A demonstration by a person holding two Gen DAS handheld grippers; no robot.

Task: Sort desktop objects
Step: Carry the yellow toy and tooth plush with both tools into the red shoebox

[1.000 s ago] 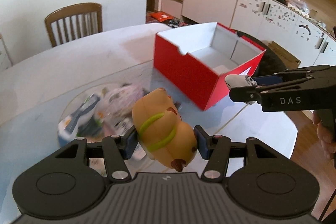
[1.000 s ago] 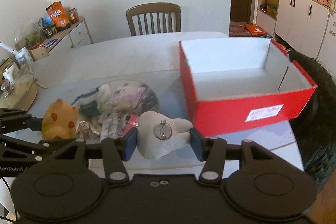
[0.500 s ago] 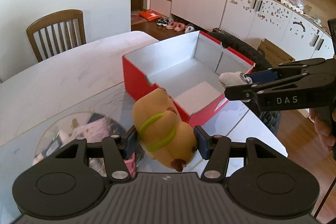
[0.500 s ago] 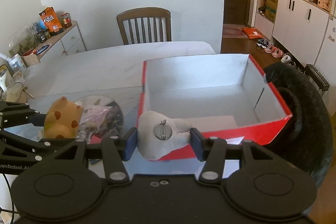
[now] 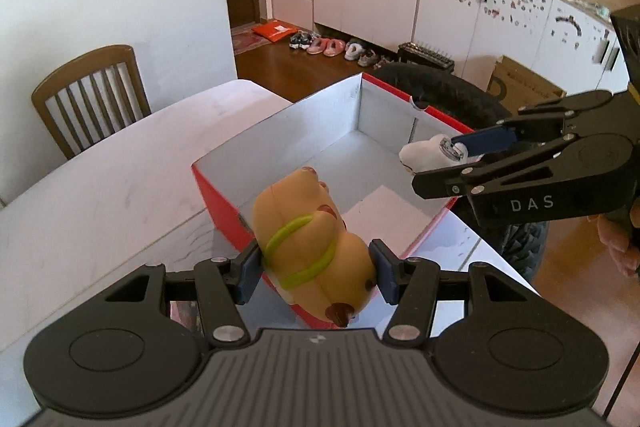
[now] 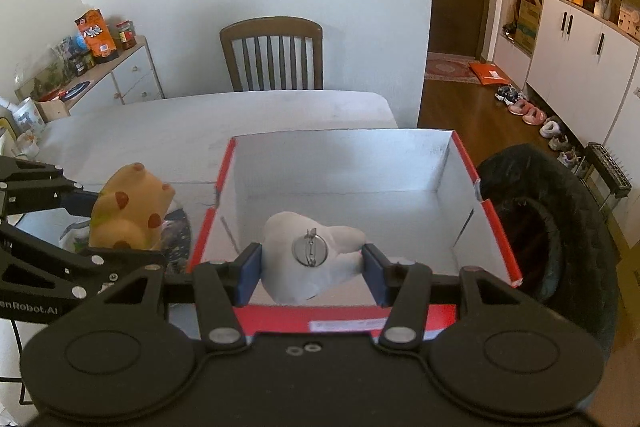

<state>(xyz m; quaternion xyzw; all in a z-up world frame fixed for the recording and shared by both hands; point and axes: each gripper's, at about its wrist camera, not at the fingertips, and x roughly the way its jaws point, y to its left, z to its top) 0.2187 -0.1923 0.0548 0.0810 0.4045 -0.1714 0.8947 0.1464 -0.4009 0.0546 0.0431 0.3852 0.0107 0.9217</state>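
A yellow toy animal (image 5: 310, 247) with brown spots and a green band around its body hangs tilted above the near left corner of the open red box (image 5: 224, 205). A white soft toy (image 6: 310, 253) bearing a round metal pin hangs over the box's white, empty interior.

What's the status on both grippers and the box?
Left gripper shut on yellow toy, at the red box wall. Right gripper shut on white toy, over the box. Box interior bare, nothing blocking.
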